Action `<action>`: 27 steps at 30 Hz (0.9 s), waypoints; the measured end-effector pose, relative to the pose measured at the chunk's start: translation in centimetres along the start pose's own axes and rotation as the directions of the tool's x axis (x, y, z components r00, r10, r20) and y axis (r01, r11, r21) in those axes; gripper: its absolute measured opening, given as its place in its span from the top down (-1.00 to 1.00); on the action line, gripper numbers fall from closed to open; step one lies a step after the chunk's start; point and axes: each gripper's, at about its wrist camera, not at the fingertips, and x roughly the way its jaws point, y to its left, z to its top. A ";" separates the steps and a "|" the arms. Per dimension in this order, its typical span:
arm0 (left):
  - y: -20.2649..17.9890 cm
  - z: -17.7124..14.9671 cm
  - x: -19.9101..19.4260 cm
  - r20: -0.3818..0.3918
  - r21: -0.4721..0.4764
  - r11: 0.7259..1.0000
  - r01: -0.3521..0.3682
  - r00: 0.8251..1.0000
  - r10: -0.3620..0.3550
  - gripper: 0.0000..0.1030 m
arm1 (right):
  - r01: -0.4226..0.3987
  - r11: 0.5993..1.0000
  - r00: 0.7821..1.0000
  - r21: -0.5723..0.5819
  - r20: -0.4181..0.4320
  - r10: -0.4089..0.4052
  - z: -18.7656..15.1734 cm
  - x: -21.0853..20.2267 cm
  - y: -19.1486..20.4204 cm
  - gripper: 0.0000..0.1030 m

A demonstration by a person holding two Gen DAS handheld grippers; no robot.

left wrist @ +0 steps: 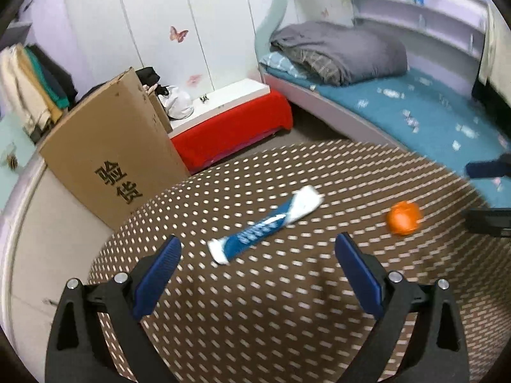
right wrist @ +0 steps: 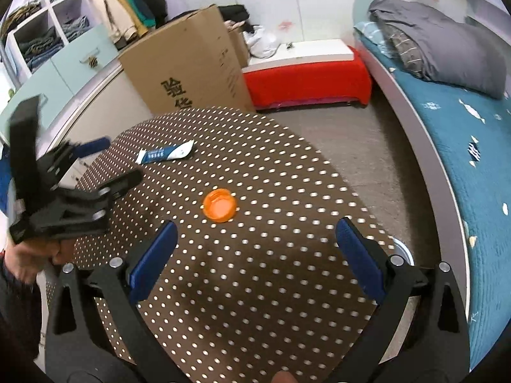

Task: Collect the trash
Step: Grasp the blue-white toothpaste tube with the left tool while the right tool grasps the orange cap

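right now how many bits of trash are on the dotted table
2. A blue and white wrapper lies toward the table's far side near the cardboard box; an orange bottle cap sits nearer the middle. The grippers may hide more close in.

I see a bright, evenly lit room in both fisheye views, with edges bowed and black at the corners. Motion blur smears the table (left wrist: pixel 287 287) dots in my left view; the right is sharper, with soft shadows below the grippers.
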 end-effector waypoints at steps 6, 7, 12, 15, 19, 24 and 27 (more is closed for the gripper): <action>0.9 0.6 4.0 -0.040 0.140 0.988 0.064 0.997 -0.059 -0.62 | 0.019 0.999 1.000 -0.043 -0.011 -0.019 0.6 1.5 1.1 -0.87; 1.1 0.7 4.2 -0.047 0.139 0.985 0.104 0.994 -0.099 -0.54 | 0.018 0.999 1.000 -0.047 -0.010 -0.018 0.6 1.6 1.1 -0.86; 1.8 0.5 3.8 -0.080 0.101 0.965 0.243 0.969 -0.235 0.44 | 0.028 0.994 0.999 -0.108 -0.026 -0.031 0.9 3.5 2.6 -0.39; 1.1 -0.1 3.0 -0.086 0.066 0.970 0.233 0.970 -0.228 0.78 | 0.051 0.982 0.998 -0.180 -0.019 -0.055 0.6 4.9 3.8 0.03; 0.9 -1.4 2.0 -0.079 -0.073 0.970 0.232 0.968 -0.237 0.82 | 0.054 0.975 0.998 -0.216 -0.006 -0.057 -0.1 4.7 4.6 0.43; 0.3 -4.3 -0.6 -0.059 -0.200 0.954 0.222 0.970 -0.238 0.85 | -0.003 0.981 1.000 -0.191 0.002 0.003 -2.5 2.5 4.7 0.44; -0.7 -6.1 -2.6 -0.040 -0.245 0.947 0.209 0.974 -0.225 0.85 | -0.015 0.981 1.000 -0.194 0.014 0.018 -4.0 1.0 4.8 0.44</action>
